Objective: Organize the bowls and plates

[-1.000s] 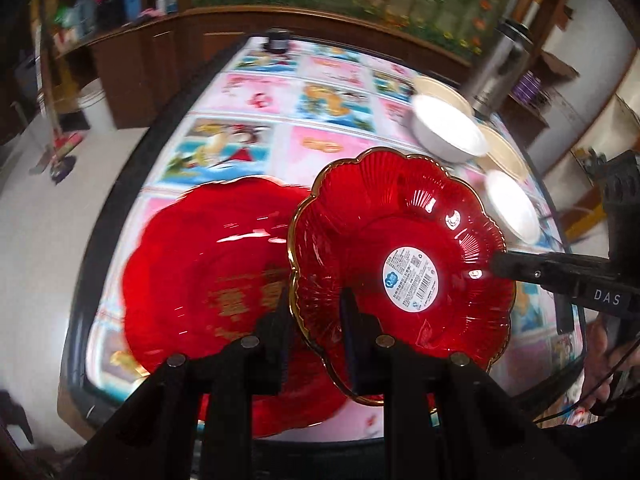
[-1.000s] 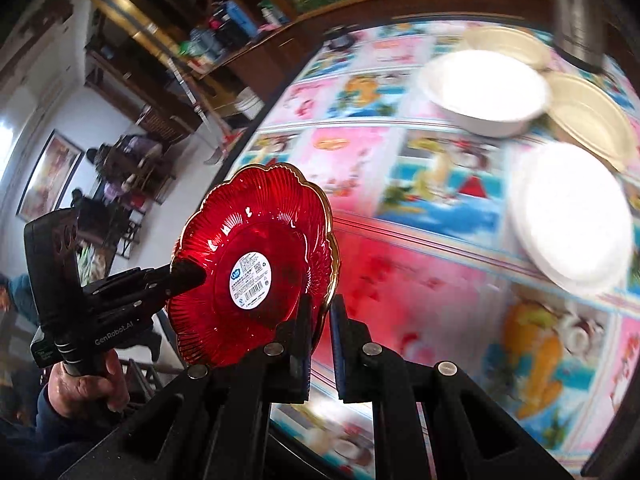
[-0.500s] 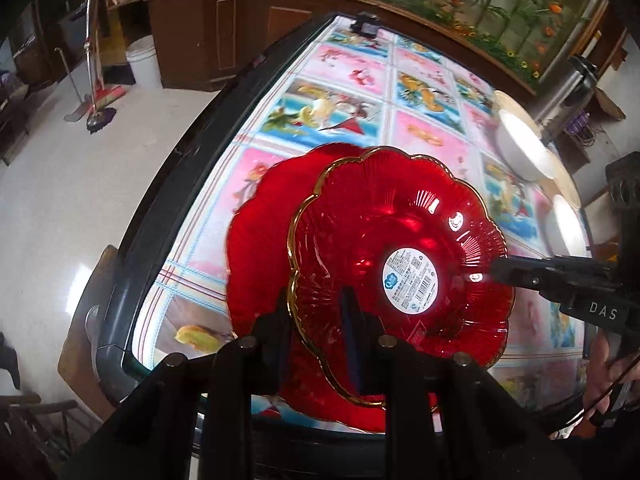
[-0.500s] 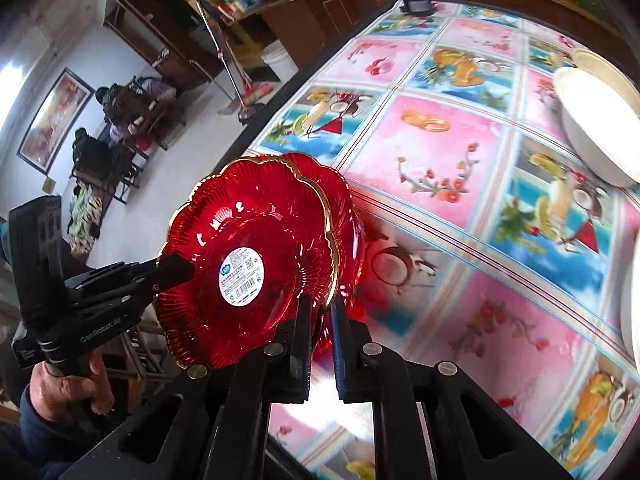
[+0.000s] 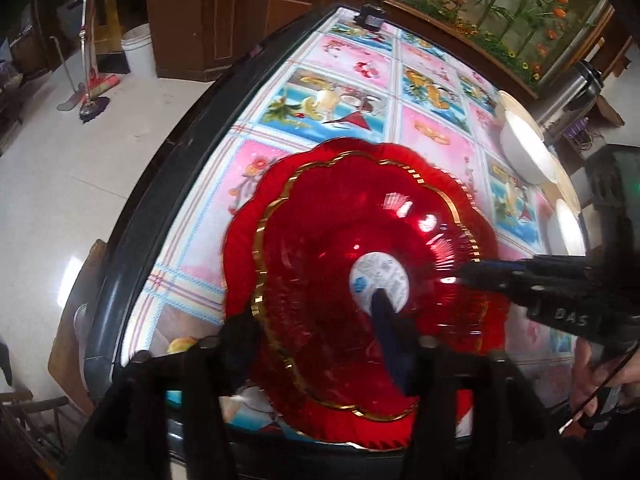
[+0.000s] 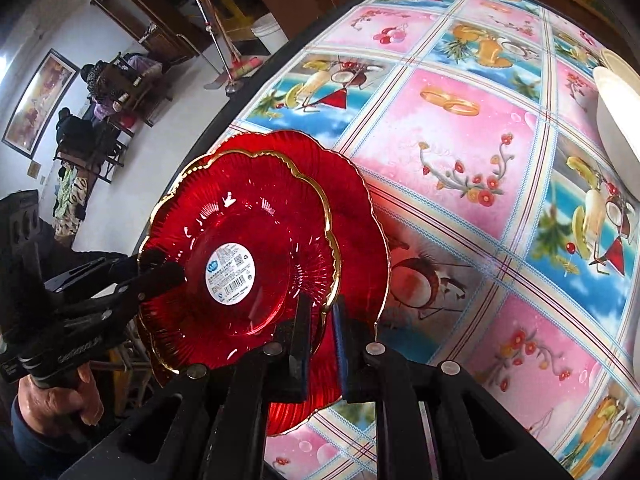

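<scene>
Two red plates: we hold the gold-rimmed plate (image 6: 240,264) over the lower plate (image 6: 360,240); right claw (image 6: 320,320) clamped on its rim, left claw (image 5: 316,320) opening around it.

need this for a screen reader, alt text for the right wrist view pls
A gold-rimmed red plate sits over a larger red plate at the edge of a table. The right gripper pinches its near rim; the left gripper, jaws opening, straddles the far rim.
</scene>
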Tool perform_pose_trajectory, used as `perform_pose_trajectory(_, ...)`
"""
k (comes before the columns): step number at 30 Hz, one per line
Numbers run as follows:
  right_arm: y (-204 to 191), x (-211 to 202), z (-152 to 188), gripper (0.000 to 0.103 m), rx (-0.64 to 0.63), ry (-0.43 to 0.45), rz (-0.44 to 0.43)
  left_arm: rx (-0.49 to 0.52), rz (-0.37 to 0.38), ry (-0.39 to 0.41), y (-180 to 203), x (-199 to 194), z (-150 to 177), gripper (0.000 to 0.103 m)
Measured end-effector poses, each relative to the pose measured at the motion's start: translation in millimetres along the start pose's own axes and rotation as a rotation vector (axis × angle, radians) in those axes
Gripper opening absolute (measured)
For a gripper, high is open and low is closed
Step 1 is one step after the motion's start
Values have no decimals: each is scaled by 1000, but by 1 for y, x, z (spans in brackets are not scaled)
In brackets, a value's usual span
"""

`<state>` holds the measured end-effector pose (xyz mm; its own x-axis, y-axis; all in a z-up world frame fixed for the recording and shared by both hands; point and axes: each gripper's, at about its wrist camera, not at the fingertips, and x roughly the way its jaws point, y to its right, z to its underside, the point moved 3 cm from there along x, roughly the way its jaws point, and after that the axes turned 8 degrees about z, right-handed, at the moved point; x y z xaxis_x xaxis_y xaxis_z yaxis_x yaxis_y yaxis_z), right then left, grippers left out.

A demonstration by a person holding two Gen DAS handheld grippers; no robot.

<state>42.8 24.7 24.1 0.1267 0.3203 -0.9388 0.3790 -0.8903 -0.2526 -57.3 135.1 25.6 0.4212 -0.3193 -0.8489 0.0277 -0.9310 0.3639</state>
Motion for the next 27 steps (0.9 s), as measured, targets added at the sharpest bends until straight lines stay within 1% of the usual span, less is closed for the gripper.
perform_pose_trajectory(1,-1,2,-1,13,-4,-3,7,6,4,-2,2,1,-1,73)
perform_pose_trajectory(3,-4,4,-1,16,-10,-20,4,26,-10,-10,8,3,-2,88)
perform_pose_trajectory(4,-5,6,-1,21,-11,-29,-3,25,-6,-15,8,3,-2,89)
perform_pose_trajectory(5,-7,7,-1,28,-12,-33,-8,23,-3,-16,9,4,-2,89)
perform_pose_trajectory(6,-9,7,-1,32,-16,-34,-10,20,-1,-20,9,4,-2,89)
perform_pose_trajectory(8,-13,7,-3,48,-30,-35,-22,18,2,-28,9,4,-3,90)
perform_pose_trajectory(11,-16,4,-3,56,-31,-34,-34,18,-1,-36,10,5,-2,90)
perform_pose_trajectory(15,-14,-1,-4,58,-14,-32,-51,3,16,-40,11,4,-3,95)
perform_pose_trajectory(17,-12,-6,-4,62,-7,-25,-51,0,19,-37,11,3,-4,96)
perform_pose_trajectory(19,-10,-11,-5,64,3,-13,-63,0,11,-38,11,3,-4,96)
perform_pose_trajectory(23,-3,-26,-3,64,25,16,-86,7,9,-31,15,-2,-4,96)
perform_pose_trajectory(27,15,-44,1,64,75,59,-97,21,7,-9,23,-10,-8,96)
